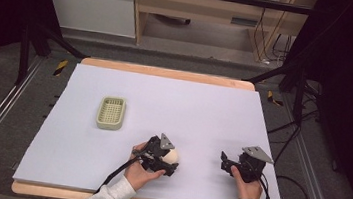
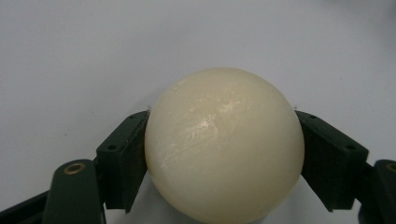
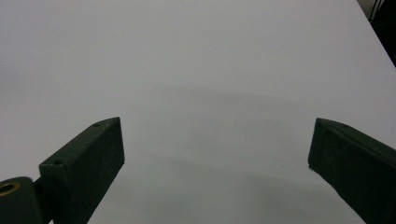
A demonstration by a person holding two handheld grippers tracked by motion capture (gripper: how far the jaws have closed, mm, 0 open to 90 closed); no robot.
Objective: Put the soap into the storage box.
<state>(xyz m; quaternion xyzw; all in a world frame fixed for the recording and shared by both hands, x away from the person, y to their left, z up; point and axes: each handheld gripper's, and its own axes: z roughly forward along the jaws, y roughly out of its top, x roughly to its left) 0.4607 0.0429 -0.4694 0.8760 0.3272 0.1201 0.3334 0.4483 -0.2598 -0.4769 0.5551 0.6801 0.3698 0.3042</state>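
A smooth cream ball (image 2: 224, 144) sits between the two black pads of my left gripper (image 2: 223, 135), and both pads press against its sides. In the high view the same ball (image 1: 172, 155) rests low over the white table sheet, near the front middle, with the left gripper (image 1: 169, 160) shut around it. My right gripper (image 1: 226, 163) stays near the front right of the sheet. In its own view, the right gripper (image 3: 217, 140) has its jaws wide apart with only bare sheet between them.
A small pale green slotted tray (image 1: 111, 112) lies on the sheet to the left, farther back than the ball. The white sheet (image 1: 189, 106) covers a wooden table top. Dark stands and cables surround the table.
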